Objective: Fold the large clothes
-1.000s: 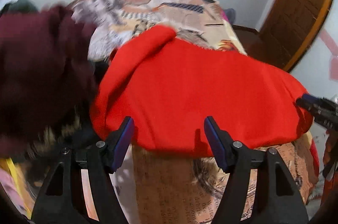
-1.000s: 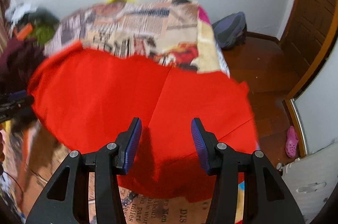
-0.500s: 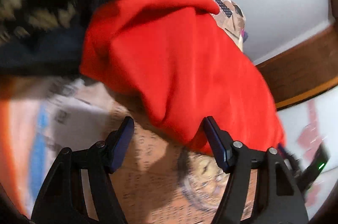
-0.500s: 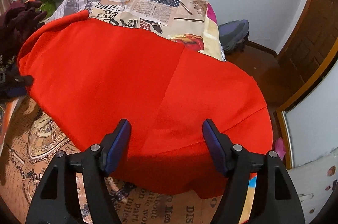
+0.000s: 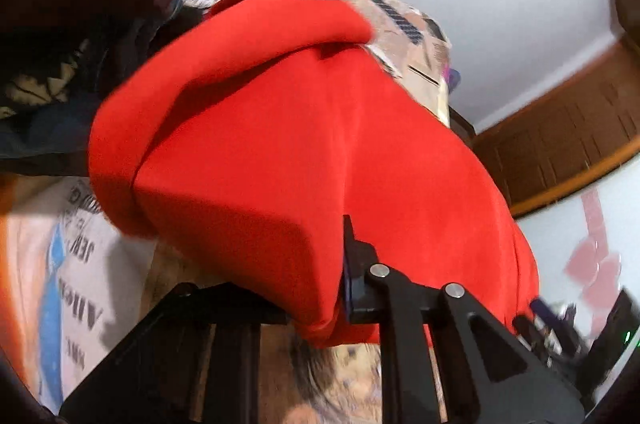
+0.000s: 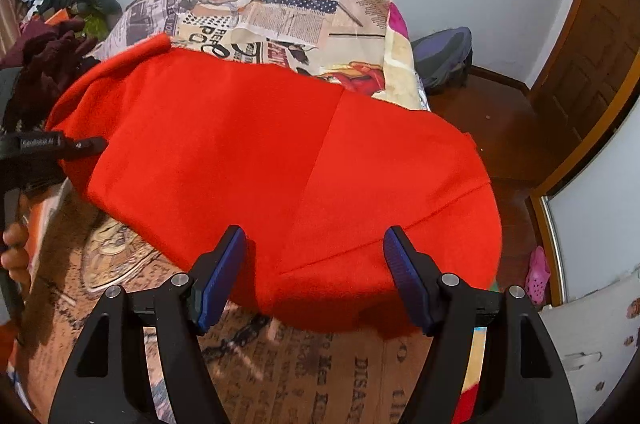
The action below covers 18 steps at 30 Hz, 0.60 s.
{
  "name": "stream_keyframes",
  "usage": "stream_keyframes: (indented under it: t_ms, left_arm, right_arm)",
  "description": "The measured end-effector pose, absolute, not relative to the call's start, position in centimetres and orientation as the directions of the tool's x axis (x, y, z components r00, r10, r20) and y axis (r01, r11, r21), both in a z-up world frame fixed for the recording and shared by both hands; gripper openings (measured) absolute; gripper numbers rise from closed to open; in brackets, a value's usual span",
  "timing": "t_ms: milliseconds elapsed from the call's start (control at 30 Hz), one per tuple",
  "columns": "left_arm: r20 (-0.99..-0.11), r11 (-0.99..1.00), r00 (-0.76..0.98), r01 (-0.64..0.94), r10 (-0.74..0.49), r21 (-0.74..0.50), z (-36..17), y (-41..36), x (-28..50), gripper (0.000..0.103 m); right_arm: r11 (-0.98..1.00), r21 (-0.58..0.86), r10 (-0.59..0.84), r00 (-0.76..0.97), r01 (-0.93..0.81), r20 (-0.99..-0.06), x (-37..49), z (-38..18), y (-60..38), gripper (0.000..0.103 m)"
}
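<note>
A large red garment (image 6: 260, 144) lies spread on a bed with a newspaper-print sheet (image 6: 288, 20). In the left wrist view its near corner (image 5: 280, 144) bulges up into a fold. My left gripper (image 5: 332, 256) has its jaws closing on that fold. One blue pad presses the cloth and the other finger is hidden behind it. From the right wrist view that gripper (image 6: 80, 144) meets the garment's left edge. My right gripper (image 6: 315, 236) stands open just over the garment's near hem, with red cloth below the gap and nothing pinched.
A heap of dark maroon clothes (image 6: 48, 56) lies at the bed's left side. A person's hand (image 6: 14, 252) shows at the left edge. On the wooden floor to the right are a grey backpack (image 6: 444, 56) and a pink shoe (image 6: 536, 272), beside a brown door (image 6: 592, 44).
The left gripper rolled and sank onto the garment's corner, and its jaws went from wide apart to pinching a fold. The right gripper's jaws widened and it shifted slightly over the hem.
</note>
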<state>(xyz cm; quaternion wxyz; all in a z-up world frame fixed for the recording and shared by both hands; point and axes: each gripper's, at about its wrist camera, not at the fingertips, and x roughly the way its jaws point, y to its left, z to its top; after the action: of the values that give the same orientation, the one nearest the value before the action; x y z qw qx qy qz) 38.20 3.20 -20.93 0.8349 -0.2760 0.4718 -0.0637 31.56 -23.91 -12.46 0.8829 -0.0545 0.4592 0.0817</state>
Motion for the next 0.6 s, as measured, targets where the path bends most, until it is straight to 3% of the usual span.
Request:
stream_keyframes:
  t_ms: [267, 600]
  left_arm:
    - [-0.738, 0.841, 0.504, -0.043, -0.448, -0.539, -18.8, 2.7, 30.9, 0.014]
    - [-0.75, 0.898, 0.56, -0.023, -0.352, -0.439, -18.1, 6.2, 23.3, 0.006]
  right_arm:
    - [0.976, -0.025, 0.112, 0.601, -0.215, -0.791, 29.1, -9.7, -23.2, 0.068]
    - [0.94, -0.055, 0.177, 0.62, -0.336, -0.765, 26.8, -7.9, -18.1, 0.068]
